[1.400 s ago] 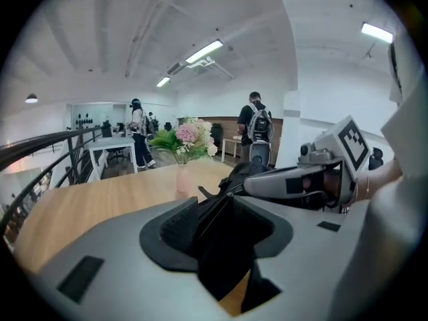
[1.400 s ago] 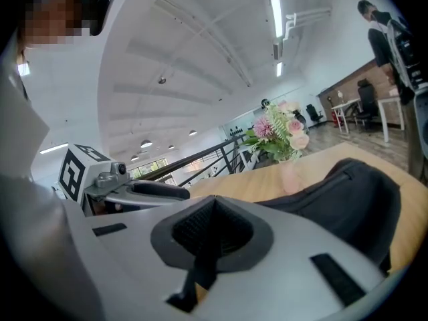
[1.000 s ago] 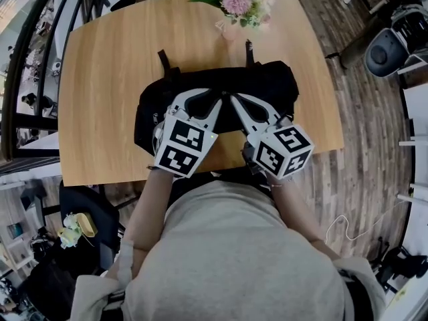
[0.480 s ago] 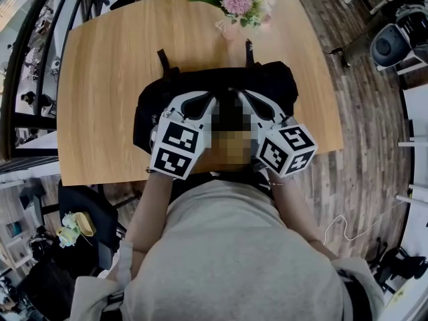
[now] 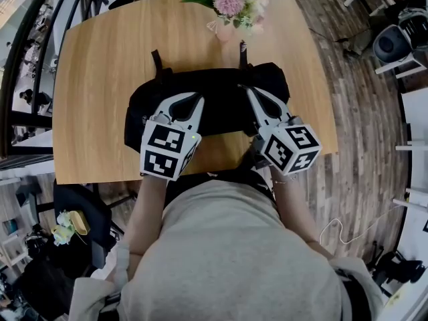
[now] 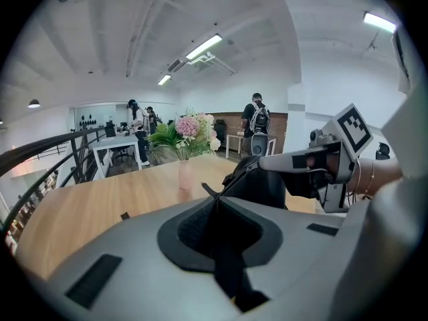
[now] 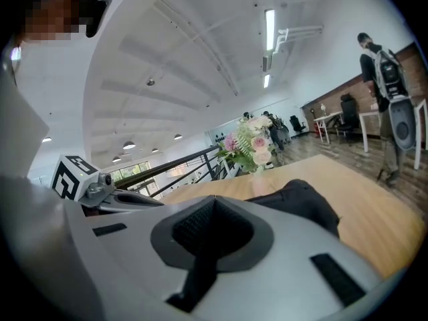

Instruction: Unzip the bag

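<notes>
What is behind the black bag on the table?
A vase of pink flowers stands on the wooden table behind the black bag, and two straps poke out that way. Whatever lies under the bag is covered.

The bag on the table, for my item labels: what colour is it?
The bag is plain black, seen best in the head view.

Left claw (image 5: 189, 100) and right claw (image 5: 254, 93) point forward, apart, each with jaws pressed together.
</notes>
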Motion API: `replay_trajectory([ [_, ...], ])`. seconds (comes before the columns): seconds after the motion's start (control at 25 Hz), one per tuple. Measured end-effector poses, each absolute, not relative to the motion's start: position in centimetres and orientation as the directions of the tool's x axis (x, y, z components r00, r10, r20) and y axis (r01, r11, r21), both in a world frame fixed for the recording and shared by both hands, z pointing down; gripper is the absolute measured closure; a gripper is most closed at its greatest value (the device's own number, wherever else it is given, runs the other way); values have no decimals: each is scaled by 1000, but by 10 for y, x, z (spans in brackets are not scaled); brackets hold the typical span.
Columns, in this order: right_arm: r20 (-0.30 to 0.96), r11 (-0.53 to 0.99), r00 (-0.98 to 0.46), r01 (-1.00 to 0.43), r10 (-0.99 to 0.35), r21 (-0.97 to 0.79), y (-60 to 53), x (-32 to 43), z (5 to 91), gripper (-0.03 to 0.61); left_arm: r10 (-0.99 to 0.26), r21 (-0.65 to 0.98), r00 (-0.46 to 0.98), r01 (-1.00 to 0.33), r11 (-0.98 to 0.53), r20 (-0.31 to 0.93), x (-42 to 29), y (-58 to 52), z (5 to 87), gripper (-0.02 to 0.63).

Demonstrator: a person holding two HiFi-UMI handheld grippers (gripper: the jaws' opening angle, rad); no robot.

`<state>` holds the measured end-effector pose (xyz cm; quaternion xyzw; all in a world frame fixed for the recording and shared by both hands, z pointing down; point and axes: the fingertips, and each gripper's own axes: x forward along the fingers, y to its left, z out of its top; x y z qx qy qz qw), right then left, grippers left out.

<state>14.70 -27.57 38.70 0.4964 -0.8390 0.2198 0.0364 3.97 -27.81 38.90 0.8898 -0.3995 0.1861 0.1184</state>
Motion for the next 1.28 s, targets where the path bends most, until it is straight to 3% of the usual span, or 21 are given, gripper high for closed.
replay_trajectory([
  [0.92, 278, 390, -472, -870, -837, -303, -283, 228, 384, 568, -757, 36, 488, -850, -526, 435, 37, -278, 398, 577],
  [1.28, 253, 406, -499, -847, -829, -342, -272, 227, 386, 568, -778, 60, 454, -876, -478, 434, 36, -268, 401, 575],
])
